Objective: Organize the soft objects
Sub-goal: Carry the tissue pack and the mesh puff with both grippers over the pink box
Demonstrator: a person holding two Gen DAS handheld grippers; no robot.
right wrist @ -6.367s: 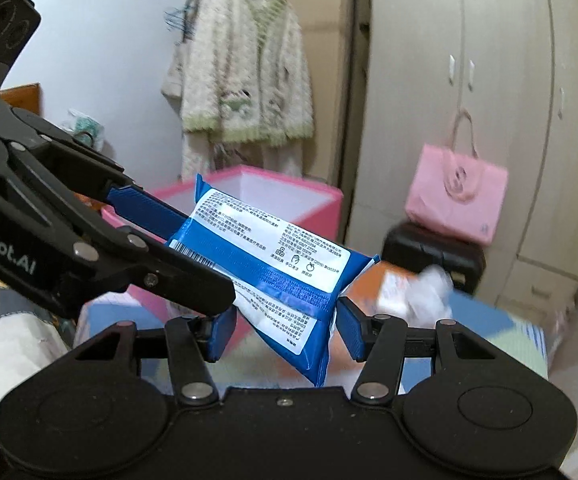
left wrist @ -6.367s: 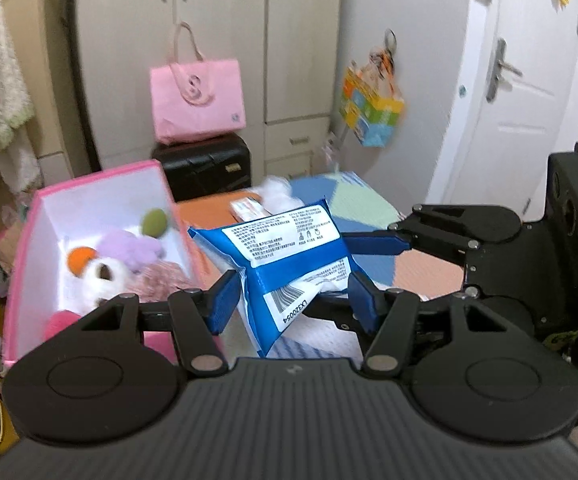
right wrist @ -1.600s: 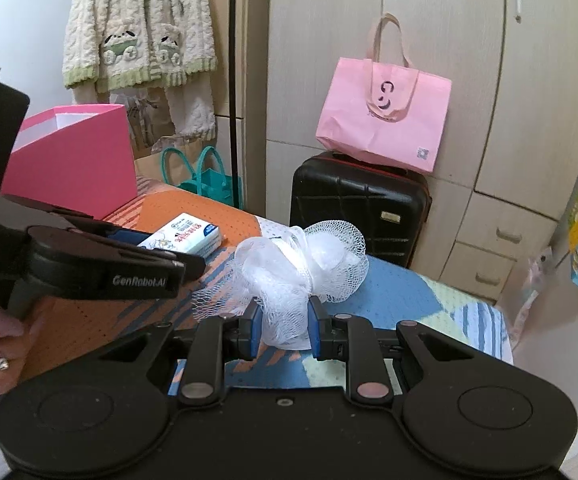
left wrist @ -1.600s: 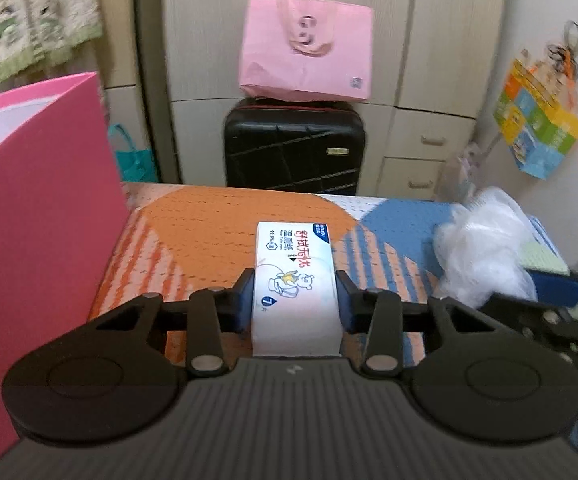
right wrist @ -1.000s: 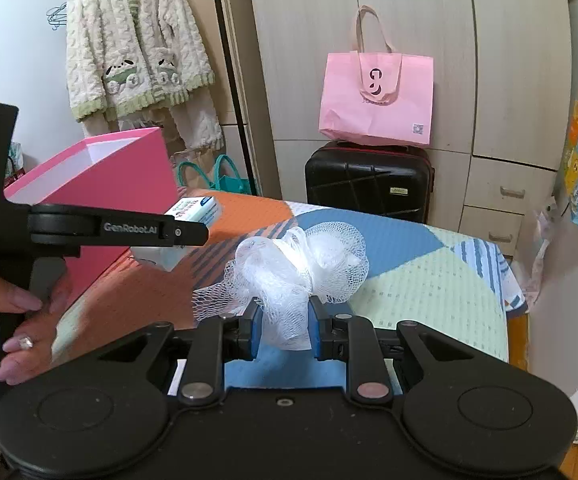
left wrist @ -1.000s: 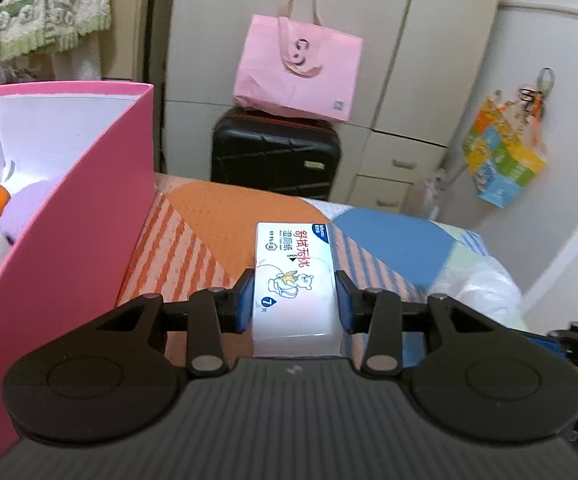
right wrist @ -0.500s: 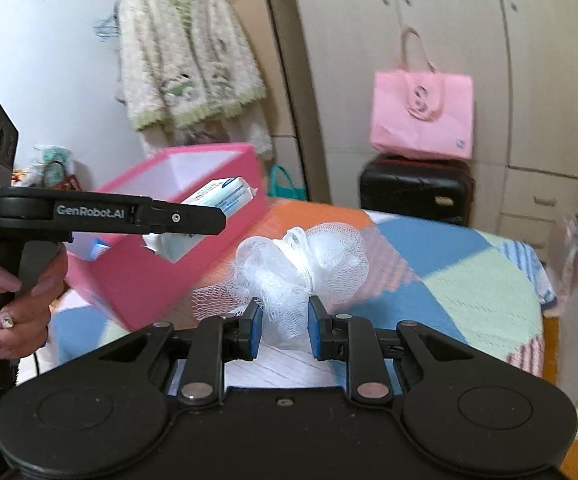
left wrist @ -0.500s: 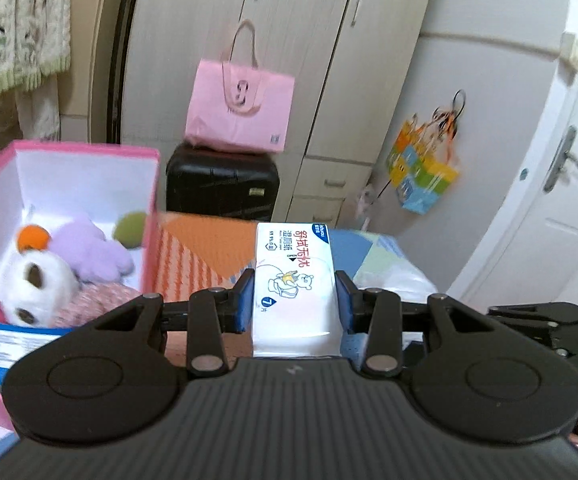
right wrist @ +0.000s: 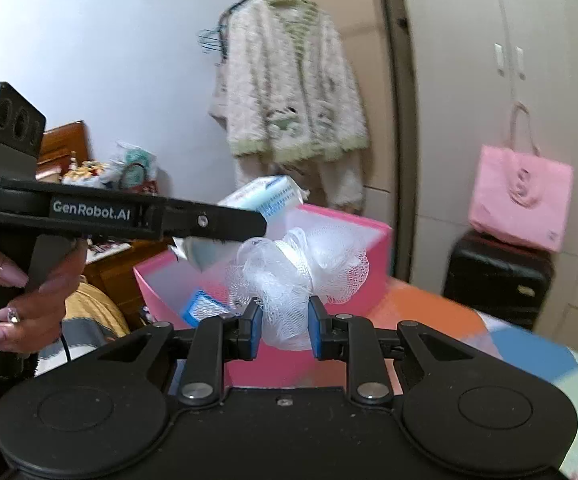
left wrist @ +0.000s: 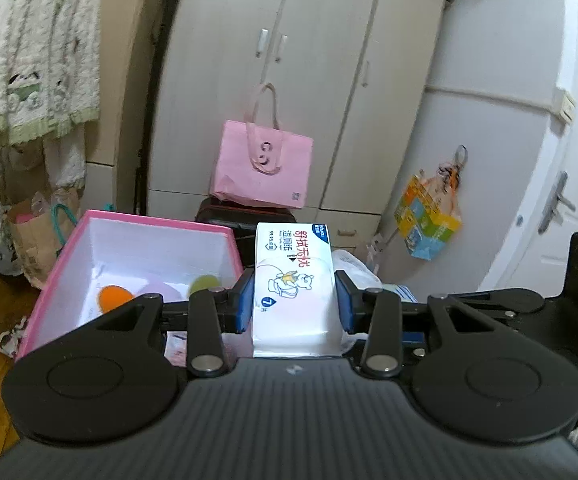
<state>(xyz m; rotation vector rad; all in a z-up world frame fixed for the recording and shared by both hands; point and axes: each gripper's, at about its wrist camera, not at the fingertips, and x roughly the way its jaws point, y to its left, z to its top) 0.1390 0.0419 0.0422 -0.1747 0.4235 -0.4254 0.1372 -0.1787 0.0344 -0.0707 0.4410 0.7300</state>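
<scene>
A: Pink box (left wrist: pixel 225 236)?
B: Open-topped, plush toys (left wrist: pixel 115 297) inside, just below both tongs.
A: Left tongs (left wrist: pixel 295 306)?
B: Pinching tissue pack (left wrist: pixel 293 280) by its long sides; long axis runs fwd, away from cam, printed face up.
A: Right tongs (right wrist: pixel 283 326)?
B: Pressed on white mesh pouf (right wrist: pixel 301 268), held in front of box.

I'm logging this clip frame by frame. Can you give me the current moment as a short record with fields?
left gripper: shut on the wet wipes pack, held in the air
right gripper: shut on the white mesh bath pouf, held in the air
pink storage box: open top, white inside
box contents: orange ball, green ball, blue packet
pending: neither held item is in the box yet
</scene>
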